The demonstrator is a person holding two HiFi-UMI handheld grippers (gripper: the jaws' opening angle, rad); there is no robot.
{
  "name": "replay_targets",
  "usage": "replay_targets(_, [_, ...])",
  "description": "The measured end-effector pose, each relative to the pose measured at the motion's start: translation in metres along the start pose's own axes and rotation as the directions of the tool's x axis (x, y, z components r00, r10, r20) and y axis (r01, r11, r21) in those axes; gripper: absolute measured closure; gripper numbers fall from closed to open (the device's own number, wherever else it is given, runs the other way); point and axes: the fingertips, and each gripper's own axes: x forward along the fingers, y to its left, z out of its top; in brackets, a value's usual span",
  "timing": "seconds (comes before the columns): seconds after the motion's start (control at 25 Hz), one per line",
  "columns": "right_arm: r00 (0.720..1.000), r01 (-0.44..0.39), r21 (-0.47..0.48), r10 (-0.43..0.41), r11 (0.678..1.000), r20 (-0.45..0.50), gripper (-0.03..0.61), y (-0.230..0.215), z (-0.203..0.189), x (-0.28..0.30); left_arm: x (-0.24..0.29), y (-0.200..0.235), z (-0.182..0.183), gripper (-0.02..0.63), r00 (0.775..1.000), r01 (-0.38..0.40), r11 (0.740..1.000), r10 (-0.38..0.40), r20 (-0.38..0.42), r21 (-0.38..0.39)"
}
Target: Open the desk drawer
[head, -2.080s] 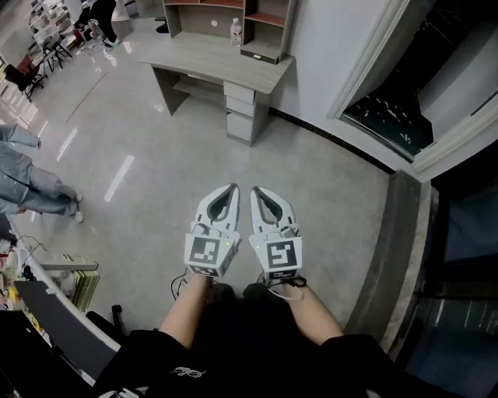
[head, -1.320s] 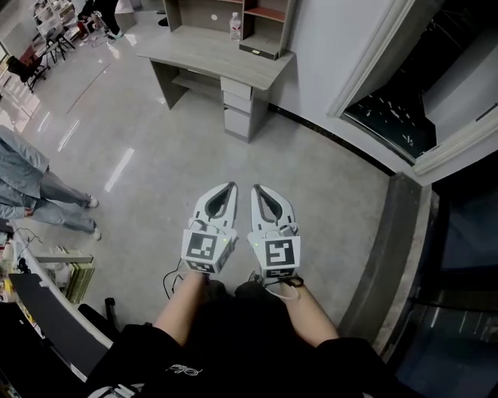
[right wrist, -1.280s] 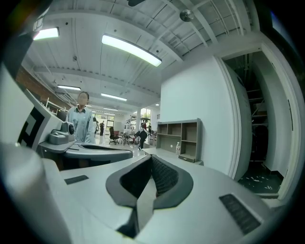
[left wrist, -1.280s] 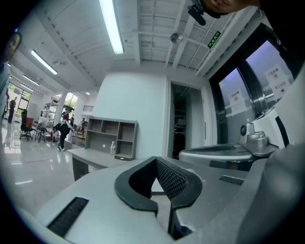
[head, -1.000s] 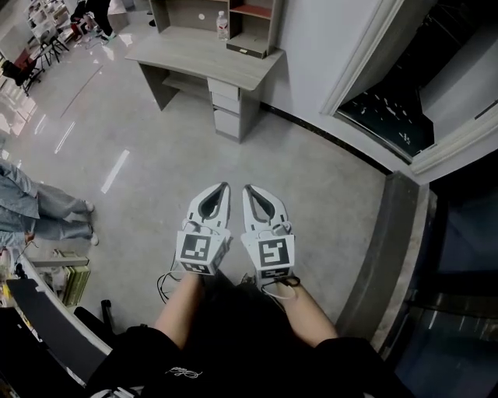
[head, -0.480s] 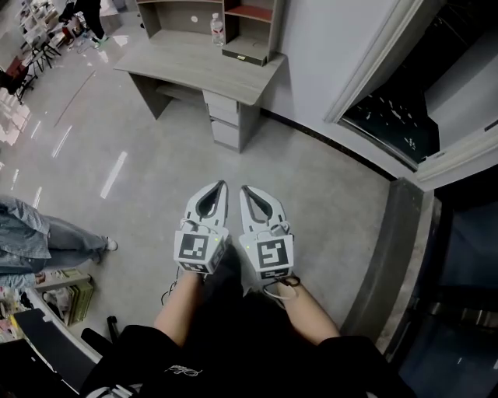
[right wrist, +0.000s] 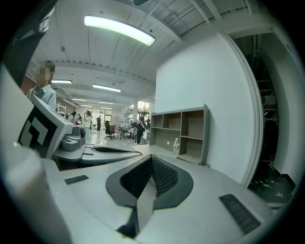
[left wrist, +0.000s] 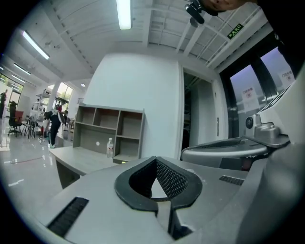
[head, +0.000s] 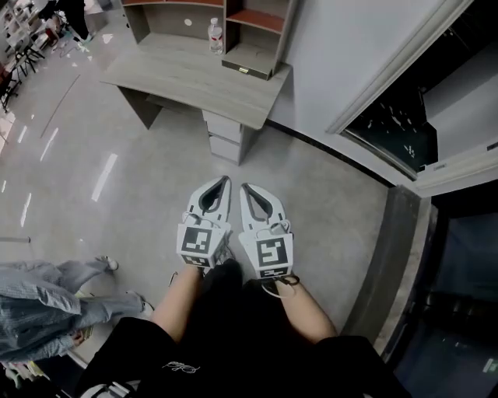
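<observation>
A grey desk (head: 191, 78) stands against the white wall ahead, its stack of drawers (head: 226, 138) under the right end, all closed. A shelf unit (head: 233, 23) with a water bottle (head: 215, 35) sits on the desk top. My left gripper (head: 226, 181) and right gripper (head: 244, 187) are held side by side over the bare floor, short of the desk and pointing at it. Both are shut with nothing between the jaws. The left gripper view shows the desk (left wrist: 78, 159) and bottle (left wrist: 110, 147) far off. So does the right gripper view, with shelf unit (right wrist: 183, 133) and bottle (right wrist: 177, 145).
A person in jeans (head: 54, 307) walks at the lower left. A dark doorway (head: 397, 116) opens in the wall to the right, with a raised grey sill (head: 393, 256) along the floor. More desks and people (head: 31, 31) are far off at the upper left.
The desk has grown larger and moved down toward me in the head view. Both grippers stay shut and side by side. The person in jeans has shifted to the lower left.
</observation>
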Motion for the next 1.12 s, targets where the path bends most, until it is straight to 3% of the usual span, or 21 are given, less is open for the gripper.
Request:
replay_targets(0.32, [1.0, -0.025, -0.039, 0.024, 0.999, -0.014, 0.572, -0.014, 0.004, 0.069, 0.044, 0.049, 0.005, 0.609, 1.0, -0.013, 1.0, 0.013, 0.013, -0.006])
replay_targets(0.44, [0.999, -0.036, -0.011, 0.036, 0.999, -0.023, 0.572, -0.025, -0.001, 0.095, 0.064, 0.066, -0.003, 0.609, 0.999, -0.034, 0.999, 0.034, 0.004, -0.018])
replay_targets(0.84, [0.992, -0.119, -0.031, 0.117, 0.992, -0.04, 0.572, -0.072, -0.047, 0.196, 0.153, 0.117, -0.041, 0.609, 0.995, -0.097, 0.995, 0.097, -0.01, 0.01])
replay_targets(1.12, [0.99, -0.137, -0.026, 0.136, 0.99, -0.034, 0.572, -0.083, -0.097, 0.245, 0.185, 0.153, -0.102, 0.609, 0.991, -0.128, 0.992, 0.128, -0.042, 0.01])
